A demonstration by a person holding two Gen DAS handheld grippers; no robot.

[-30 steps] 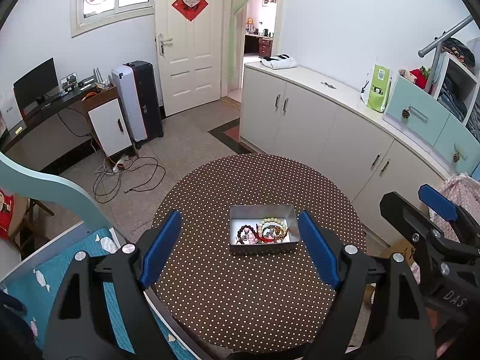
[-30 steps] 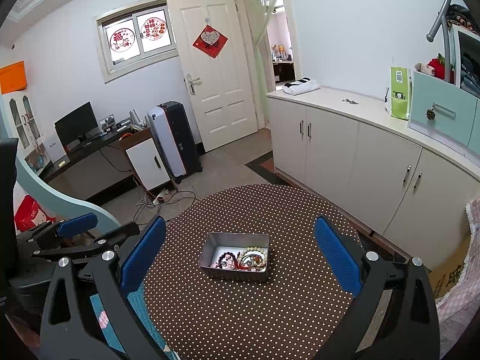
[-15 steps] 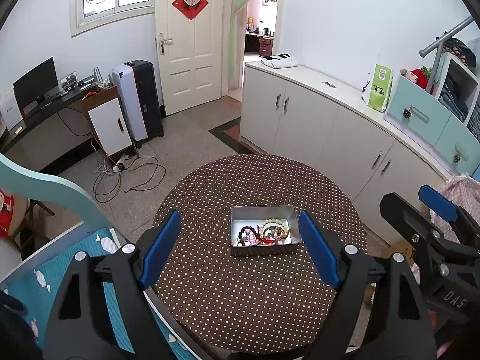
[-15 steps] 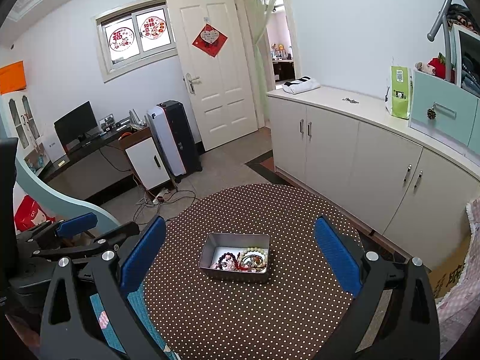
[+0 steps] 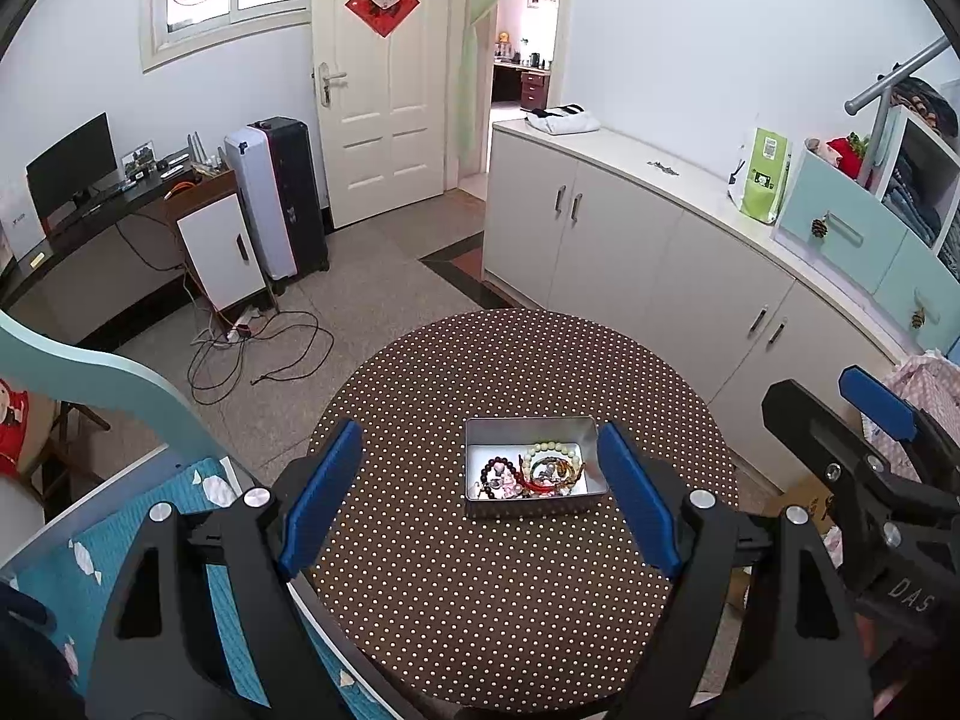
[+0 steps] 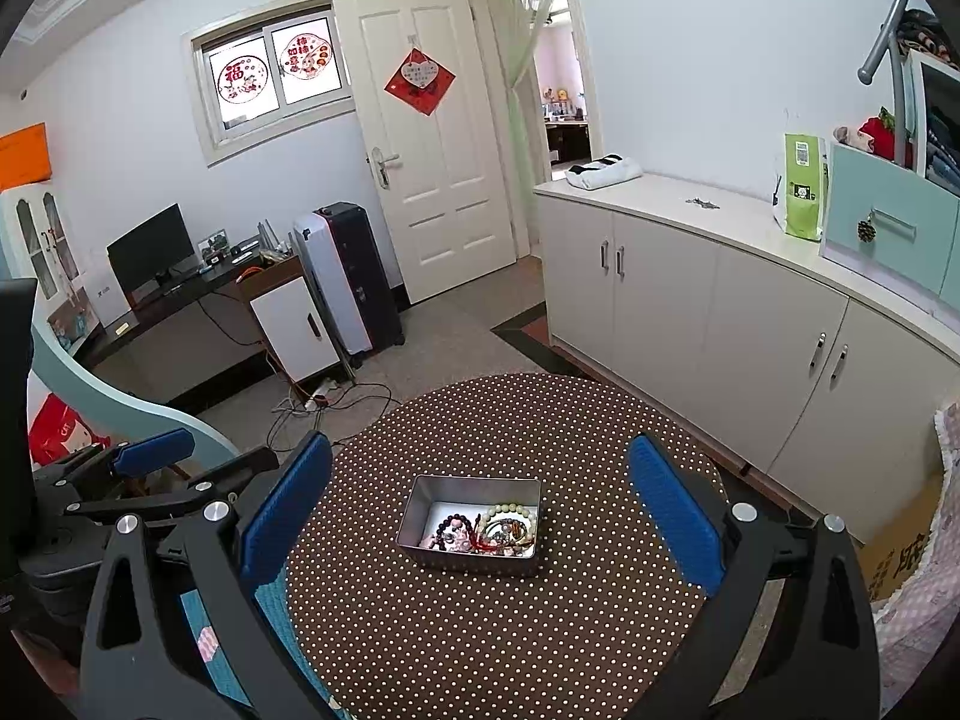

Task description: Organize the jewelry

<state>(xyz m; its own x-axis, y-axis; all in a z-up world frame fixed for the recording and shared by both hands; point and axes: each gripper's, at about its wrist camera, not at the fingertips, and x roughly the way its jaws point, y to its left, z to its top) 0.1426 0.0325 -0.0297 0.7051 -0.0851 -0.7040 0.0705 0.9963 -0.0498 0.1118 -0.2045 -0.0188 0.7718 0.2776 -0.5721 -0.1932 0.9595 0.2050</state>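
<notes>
Round table: dark brown cloth, small white polka dots. Tin at its centre: plain silver-grey metal. Inside it, dark maroon bead bracelet at 9 o'clock, pale green bead bracelet at 3, red cord between. Both grippers black, with blue pads. Door at 12 o'clock cream, with red diamond hanging. Cabinets at 2 o'clock off-white; bag on top lime green.
</notes>
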